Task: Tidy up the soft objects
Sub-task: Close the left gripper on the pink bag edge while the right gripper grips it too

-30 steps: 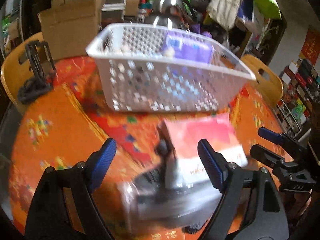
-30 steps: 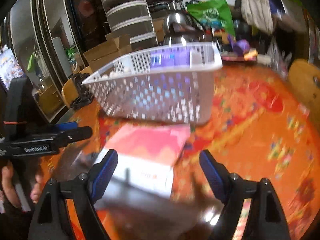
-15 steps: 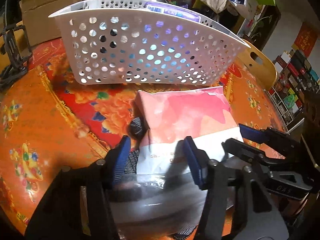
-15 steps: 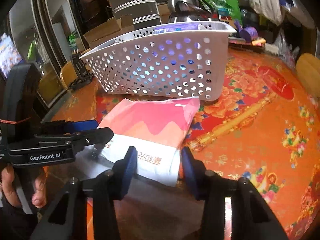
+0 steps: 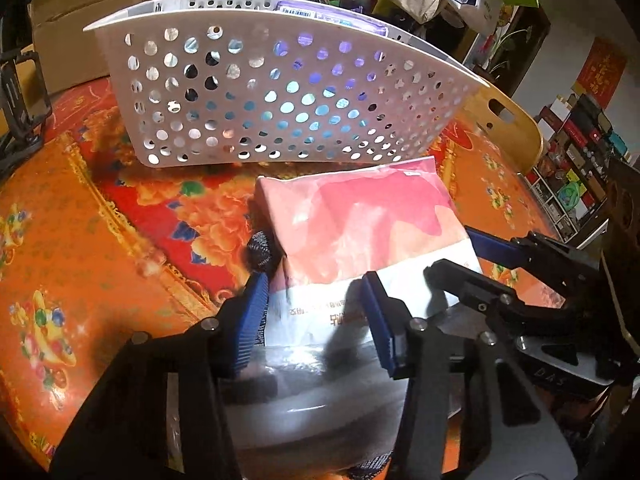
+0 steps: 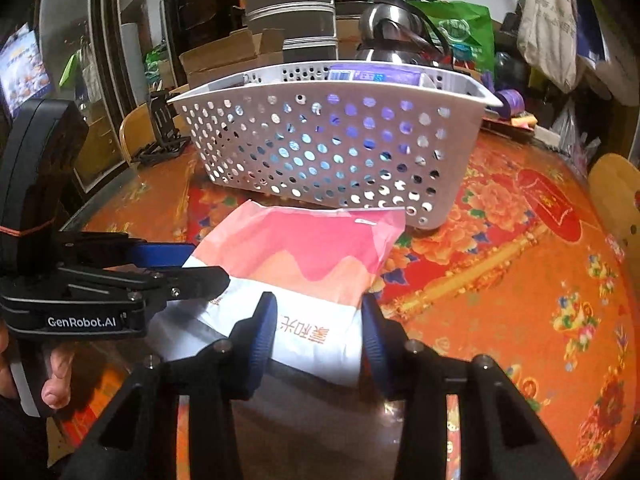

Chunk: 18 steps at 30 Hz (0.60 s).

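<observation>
I held my left hand-held gripper (image 5: 312, 312) clamped on the near left part of the packet (image 5: 360, 232), its blue pads (image 5: 252, 316) pressed against the white end with the printed lettering. My right hand-held gripper (image 6: 318, 332) was closed on the same packet (image 6: 304, 256) at its near right part, both pads against the white band. The packet, pink at its far end and white at the near end, lay slanted over the tabletop (image 5: 80, 216), with its far edge just short of the basket (image 5: 276, 92). Whether it was lifted clear of the cloth I could not tell. A dark knitted thing (image 5: 260, 248) showed at the packet's left edge, just beyond my left pad, and a clear plastic bag (image 5: 312, 400) sat below the left hand-held gripper, under the packet's near end.

The white perforated basket (image 6: 332, 144) stood on the far side of the orange flowered tabletop (image 6: 520, 280), and a purple pack (image 6: 372, 76) rose above its rim. A cardboard box (image 6: 224, 56) and a steel kettle (image 6: 388, 36) stood beyond it.
</observation>
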Tool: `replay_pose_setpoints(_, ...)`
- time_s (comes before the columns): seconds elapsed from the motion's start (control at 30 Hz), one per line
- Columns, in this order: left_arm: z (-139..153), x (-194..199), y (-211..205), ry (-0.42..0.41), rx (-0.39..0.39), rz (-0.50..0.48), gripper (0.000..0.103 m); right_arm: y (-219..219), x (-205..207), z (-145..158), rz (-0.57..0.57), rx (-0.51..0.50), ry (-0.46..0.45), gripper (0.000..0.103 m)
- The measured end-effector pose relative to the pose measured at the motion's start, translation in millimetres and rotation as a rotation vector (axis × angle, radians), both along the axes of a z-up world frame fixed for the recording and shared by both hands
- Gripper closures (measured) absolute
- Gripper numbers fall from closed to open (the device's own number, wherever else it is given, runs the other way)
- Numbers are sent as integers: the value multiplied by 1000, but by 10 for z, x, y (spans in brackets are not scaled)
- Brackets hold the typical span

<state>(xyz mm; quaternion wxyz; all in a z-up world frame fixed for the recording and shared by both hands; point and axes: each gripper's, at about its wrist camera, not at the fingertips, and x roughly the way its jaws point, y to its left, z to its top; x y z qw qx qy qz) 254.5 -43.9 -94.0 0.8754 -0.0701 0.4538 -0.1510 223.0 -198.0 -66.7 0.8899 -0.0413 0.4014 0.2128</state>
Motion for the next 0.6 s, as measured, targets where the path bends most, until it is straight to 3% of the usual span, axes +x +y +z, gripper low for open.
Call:
replay_pose_setpoints(0.2,-63,22,30,8,-7,-13,57,106,-26,-37,40,-31,-7,61)
replay_pose_setpoints(0.27,-66,19,13,3,1,-16,62,129,-16,-49,47,-33,3,61)
replay_pose_setpoints(0.4,-66,11,-111,-20,30,-34,69,92,5,-58,43,-21,11,70)
replay_pose_setpoints(0.5,-54,5,-126,-29,39,-33,80,54,2,-52,42,-3,9,78)
replay_pose_setpoints(0.6,-13,-32,-127,-47,46,-29,81,56,-22,-32,40,-16,-7,85)
